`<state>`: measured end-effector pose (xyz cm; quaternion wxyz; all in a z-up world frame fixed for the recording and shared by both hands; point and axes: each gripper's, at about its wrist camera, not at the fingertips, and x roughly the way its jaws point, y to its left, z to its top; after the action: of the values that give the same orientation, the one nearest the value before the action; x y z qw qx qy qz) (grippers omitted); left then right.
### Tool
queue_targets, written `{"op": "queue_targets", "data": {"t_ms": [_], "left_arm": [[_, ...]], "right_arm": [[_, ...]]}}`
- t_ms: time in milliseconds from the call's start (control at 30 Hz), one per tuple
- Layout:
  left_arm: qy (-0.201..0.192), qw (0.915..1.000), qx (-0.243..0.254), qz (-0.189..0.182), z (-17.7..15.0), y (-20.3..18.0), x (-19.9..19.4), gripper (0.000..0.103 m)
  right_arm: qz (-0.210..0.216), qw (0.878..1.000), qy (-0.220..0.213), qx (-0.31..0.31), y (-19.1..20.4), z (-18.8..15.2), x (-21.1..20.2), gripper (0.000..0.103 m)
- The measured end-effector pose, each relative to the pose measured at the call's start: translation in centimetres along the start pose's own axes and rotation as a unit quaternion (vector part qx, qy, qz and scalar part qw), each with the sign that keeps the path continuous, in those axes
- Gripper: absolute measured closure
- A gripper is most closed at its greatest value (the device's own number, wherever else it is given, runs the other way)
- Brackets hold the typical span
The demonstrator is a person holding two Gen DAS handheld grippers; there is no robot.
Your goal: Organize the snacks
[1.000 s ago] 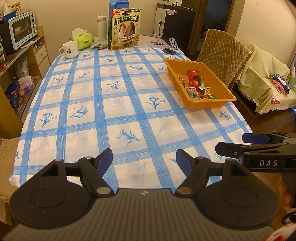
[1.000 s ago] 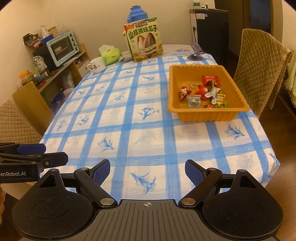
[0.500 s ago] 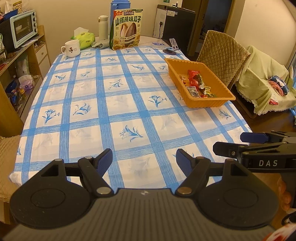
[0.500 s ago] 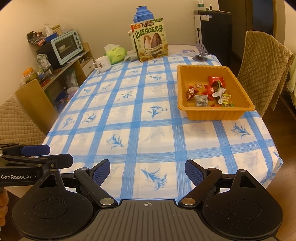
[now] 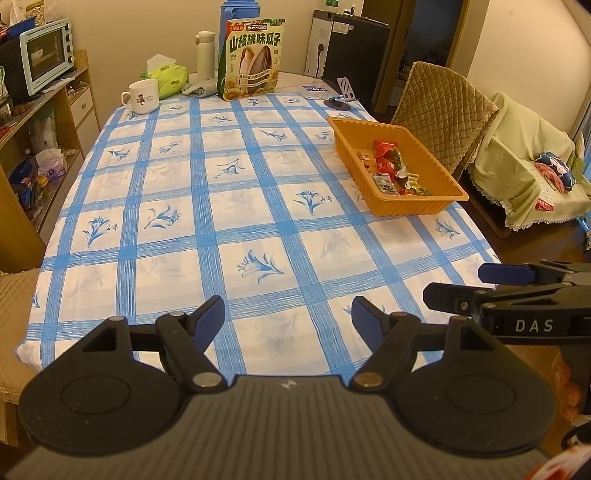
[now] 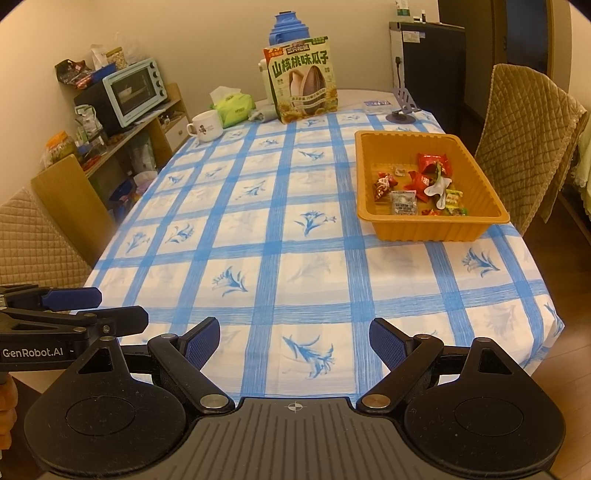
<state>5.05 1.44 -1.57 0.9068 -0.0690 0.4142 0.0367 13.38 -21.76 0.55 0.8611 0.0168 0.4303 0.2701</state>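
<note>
Left gripper point(image 5: 288, 314) and right gripper point(image 6: 294, 338) wide open, empty, low in frame. Snacks point(image 6: 421, 184) piled in orange tray point(image 6: 436, 230), right of centre on table point(image 6: 258, 221). Risk: tray near edge; careless reach may shove it off.

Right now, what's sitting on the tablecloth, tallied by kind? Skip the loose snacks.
Tray: 1
Seed bag: 1
Mug: 1
Tissue pack: 1
Flasks, white and blue: 2
Phone stand: 1
Cloth: 1
Flat blue packet: 1
Total: 9
</note>
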Motion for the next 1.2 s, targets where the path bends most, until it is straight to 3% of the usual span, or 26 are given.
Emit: {"op": "queue_targets", "data": {"t_ms": [1200], "left_arm": [[0.0,1.0,-0.002,0.0,0.32,0.09,0.05,0.029]], "right_arm": [[0.001,1.0,0.0,-0.001,0.18,0.08,0.15,0.015]]}}
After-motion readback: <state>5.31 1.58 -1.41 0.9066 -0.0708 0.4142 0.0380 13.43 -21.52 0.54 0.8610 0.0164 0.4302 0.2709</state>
